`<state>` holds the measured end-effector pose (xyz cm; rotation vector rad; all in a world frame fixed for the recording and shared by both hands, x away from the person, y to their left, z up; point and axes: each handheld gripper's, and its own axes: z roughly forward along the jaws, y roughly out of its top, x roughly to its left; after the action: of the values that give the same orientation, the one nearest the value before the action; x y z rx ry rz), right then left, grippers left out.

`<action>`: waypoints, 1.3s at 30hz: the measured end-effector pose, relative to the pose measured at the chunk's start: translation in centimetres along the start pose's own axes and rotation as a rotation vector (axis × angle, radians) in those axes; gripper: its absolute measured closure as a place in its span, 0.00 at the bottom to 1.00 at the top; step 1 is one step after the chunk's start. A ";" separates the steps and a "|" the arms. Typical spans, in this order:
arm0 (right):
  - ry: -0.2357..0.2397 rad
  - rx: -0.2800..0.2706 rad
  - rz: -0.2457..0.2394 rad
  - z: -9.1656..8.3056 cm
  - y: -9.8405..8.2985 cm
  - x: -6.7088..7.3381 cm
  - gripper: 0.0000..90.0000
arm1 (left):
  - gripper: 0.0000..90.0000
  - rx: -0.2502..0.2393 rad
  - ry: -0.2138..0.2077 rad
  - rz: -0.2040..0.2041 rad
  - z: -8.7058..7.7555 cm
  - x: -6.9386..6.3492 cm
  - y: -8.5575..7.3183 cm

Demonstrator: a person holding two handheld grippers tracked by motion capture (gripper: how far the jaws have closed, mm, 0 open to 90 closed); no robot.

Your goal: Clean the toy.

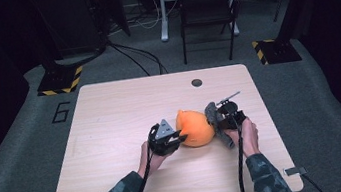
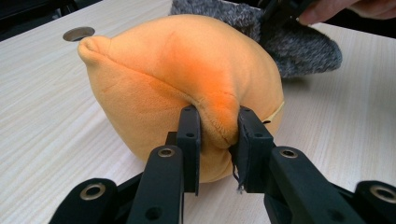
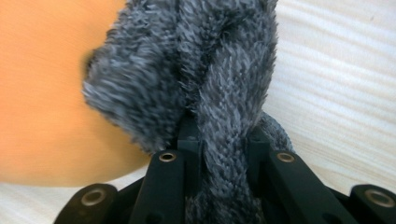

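Note:
An orange plush toy (image 1: 194, 127) lies in the middle of the wooden table (image 1: 111, 119). My left gripper (image 1: 180, 138) is at its left side, shut on a pinched fold of the orange plush (image 2: 187, 79); the fold bulges between the two pads. My right gripper (image 1: 225, 122) is just right of the toy, shut on a fuzzy grey sock (image 1: 216, 122). In the right gripper view the grey sock (image 3: 205, 70) is squeezed between the jaws and rises in front of the orange plush (image 3: 42, 93). The sock (image 2: 289, 37) also lies behind the toy in the left gripper view.
A round cable hole (image 1: 197, 82) sits near the table's far edge. Beyond the table stand a black folding chair (image 1: 206, 5) and two stands with yellow-black striped bases (image 1: 60, 81). Bare tabletop lies to the left and at the back.

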<state>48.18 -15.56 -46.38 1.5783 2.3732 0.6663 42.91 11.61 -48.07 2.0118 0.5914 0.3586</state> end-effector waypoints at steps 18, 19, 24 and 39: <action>0.073 -0.164 -0.096 -5.5 1.7 3.1 0.83 | 0.82 -0.002 0.011 -0.015 -0.1 0.5 -0.1; 0.081 -0.153 -0.112 -5.2 1.8 3.7 0.83 | 0.82 -0.003 0.012 -0.016 -0.1 0.5 -0.1; 0.043 -0.128 -0.146 -3.5 1.7 4.9 0.83 | 0.76 0.008 0.008 -0.010 -0.2 0.6 -0.2; 0.056 -0.132 -0.118 -3.0 1.4 4.0 0.83 | 0.72 0.034 0.043 0.078 0.8 -0.1 -1.1</action>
<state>46.47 -12.22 -42.76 1.3714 2.3862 0.8327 42.93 11.43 -49.46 2.0680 0.5493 0.4422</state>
